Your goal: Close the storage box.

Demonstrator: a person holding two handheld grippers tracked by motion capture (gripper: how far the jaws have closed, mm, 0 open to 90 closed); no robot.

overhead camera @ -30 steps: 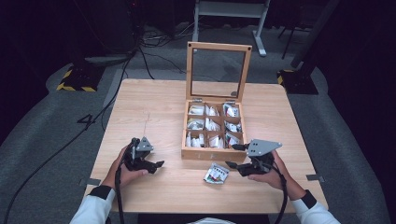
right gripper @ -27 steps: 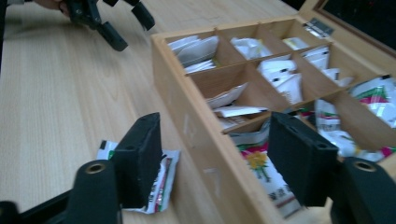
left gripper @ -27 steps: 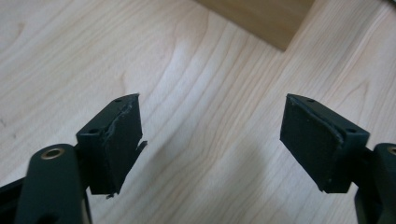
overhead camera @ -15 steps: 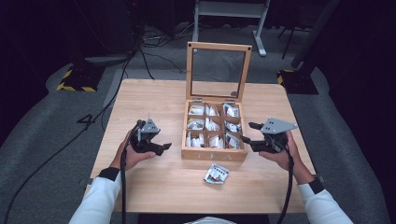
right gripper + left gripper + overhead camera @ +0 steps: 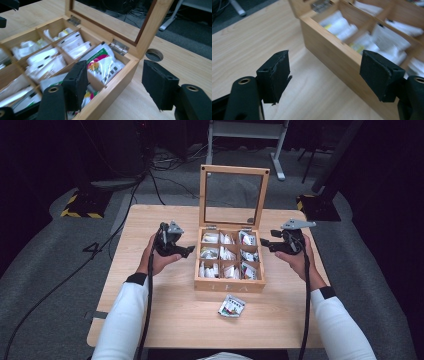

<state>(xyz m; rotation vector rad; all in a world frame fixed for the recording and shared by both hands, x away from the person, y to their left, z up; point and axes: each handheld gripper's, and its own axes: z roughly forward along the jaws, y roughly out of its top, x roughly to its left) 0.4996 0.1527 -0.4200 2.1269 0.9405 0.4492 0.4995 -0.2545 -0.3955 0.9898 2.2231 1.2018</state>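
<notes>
Blurred sachets [image 5: 342,25] in wooden tea box [image 5: 230,285] at desk [image 5: 165,320] centre, labels unreadable, loose packet [image 5: 232,306] near front edge seen from above alone; left gripper [image 5: 186,251] just closing on nothing, right gripper [image 5: 266,244] spread and empty, flanking box sides.

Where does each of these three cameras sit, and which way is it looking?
High view: above the person's side, looking forward and down at the light wooden table; both forearms show.
Left gripper view: on the left gripper, facing the compartmented wooden tea box; its black fingers show.
Right gripper view: on the right gripper, over that box's hinged corner.
All share the box.
</notes>
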